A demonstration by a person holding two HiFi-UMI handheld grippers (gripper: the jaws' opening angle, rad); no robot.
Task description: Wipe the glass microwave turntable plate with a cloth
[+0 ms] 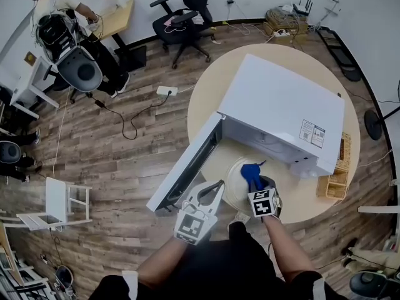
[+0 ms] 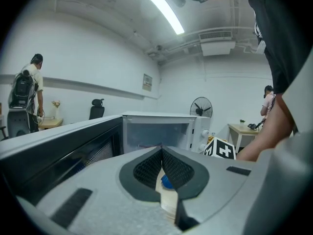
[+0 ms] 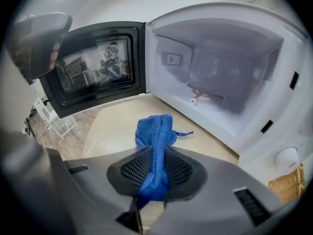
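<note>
The glass turntable plate (image 1: 236,189) sits low in front of the open white microwave (image 1: 281,105), over the round table's near edge. My left gripper (image 1: 218,187) is shut on the plate's left rim. In the left gripper view the pads (image 2: 146,170) meet on a thin pale edge, with a bit of blue behind. My right gripper (image 1: 253,181) is shut on a blue cloth (image 1: 251,171). The cloth (image 3: 155,129) hangs forward from the right gripper (image 3: 155,155) and rests on the clear plate (image 3: 110,131). The microwave cavity holds only its roller support (image 3: 200,94).
The microwave door (image 1: 187,164) swings out to the left beside my left gripper. A wicker basket (image 1: 337,174) stands at the table's right edge. A person (image 1: 56,11) and a black office chair (image 1: 187,17) are far back; a white chair (image 1: 59,202) stands at left.
</note>
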